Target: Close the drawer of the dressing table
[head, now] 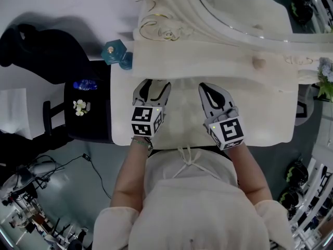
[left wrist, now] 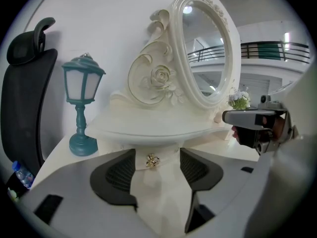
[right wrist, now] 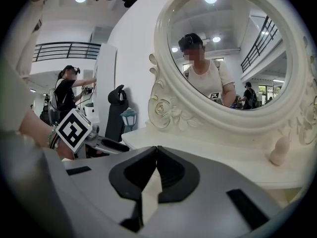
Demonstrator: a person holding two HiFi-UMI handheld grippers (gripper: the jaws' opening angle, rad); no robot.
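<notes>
The cream dressing table (head: 270,113) lies below me, its oval mirror (left wrist: 203,53) at the back. In the left gripper view a small drawer front with a gold knob (left wrist: 152,160) sits under the raised shelf (left wrist: 148,130). My left gripper (left wrist: 157,157) is open, and the knob shows in the gap between its dark pads (left wrist: 116,175) without touching either. In the head view the left gripper (head: 155,83) and the right gripper (head: 204,86) hover side by side over the tabletop. My right gripper (right wrist: 157,150) is shut with nothing in it, aimed at the mirror's base.
A teal lantern lamp (left wrist: 81,108) stands on the table's left corner (head: 115,53). A black chair (head: 31,51) and a water bottle (head: 86,85) are left of the table. A cream finial (right wrist: 280,150) stands on the shelf at the right. Flowers (head: 327,79) are at the right edge.
</notes>
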